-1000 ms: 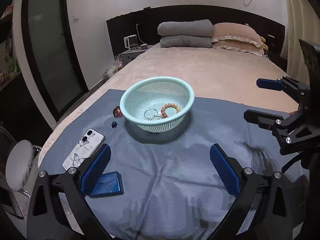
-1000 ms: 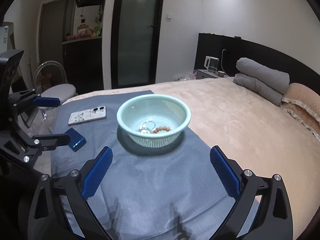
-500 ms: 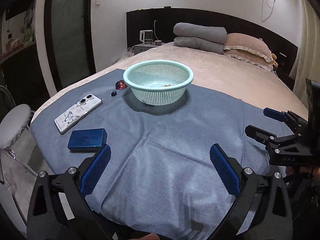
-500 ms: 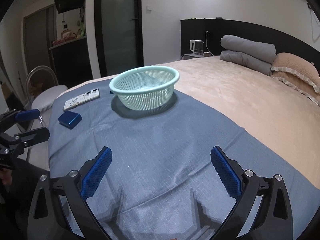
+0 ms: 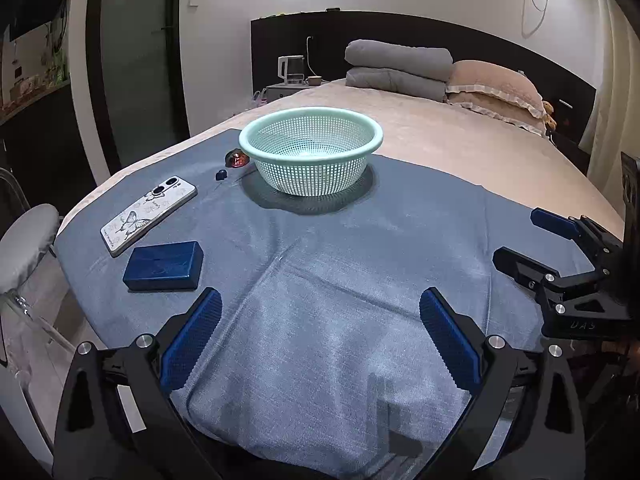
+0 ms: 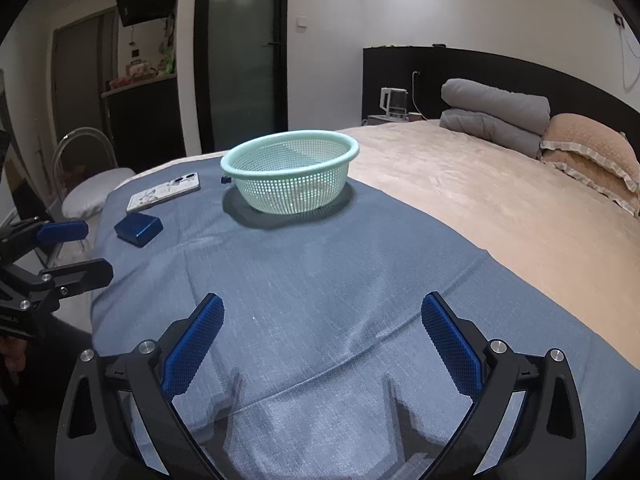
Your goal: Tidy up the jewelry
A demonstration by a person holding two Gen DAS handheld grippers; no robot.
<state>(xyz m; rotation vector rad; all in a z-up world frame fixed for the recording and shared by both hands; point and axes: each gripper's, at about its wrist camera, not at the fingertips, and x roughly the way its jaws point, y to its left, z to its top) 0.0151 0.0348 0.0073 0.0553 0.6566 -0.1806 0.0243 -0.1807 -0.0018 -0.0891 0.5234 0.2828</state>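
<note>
A mint-green mesh basket (image 5: 311, 148) stands on a blue cloth (image 5: 340, 280) spread over the bed; it also shows in the right wrist view (image 6: 290, 170). Its contents are hidden from this low angle. A small blue box (image 5: 164, 266) lies at the left, seen too in the right wrist view (image 6: 139, 229). A red gem (image 5: 236, 159) and a small dark blue piece (image 5: 220, 175) lie left of the basket. My left gripper (image 5: 320, 336) is open and empty, low near the cloth's front edge. My right gripper (image 6: 322, 336) is open and empty too.
A phone with a butterfly case (image 5: 150, 214) lies left of the basket. Folded grey blankets (image 5: 398, 68) and pink pillows (image 5: 494, 88) sit at the headboard. A chair (image 5: 24, 240) stands left of the bed. The right gripper shows at the left view's right edge (image 5: 560, 256).
Both grippers have drawn back and dropped low toward the front edge of the cloth. The basket now looks farther off and its contents are out of sight.
</note>
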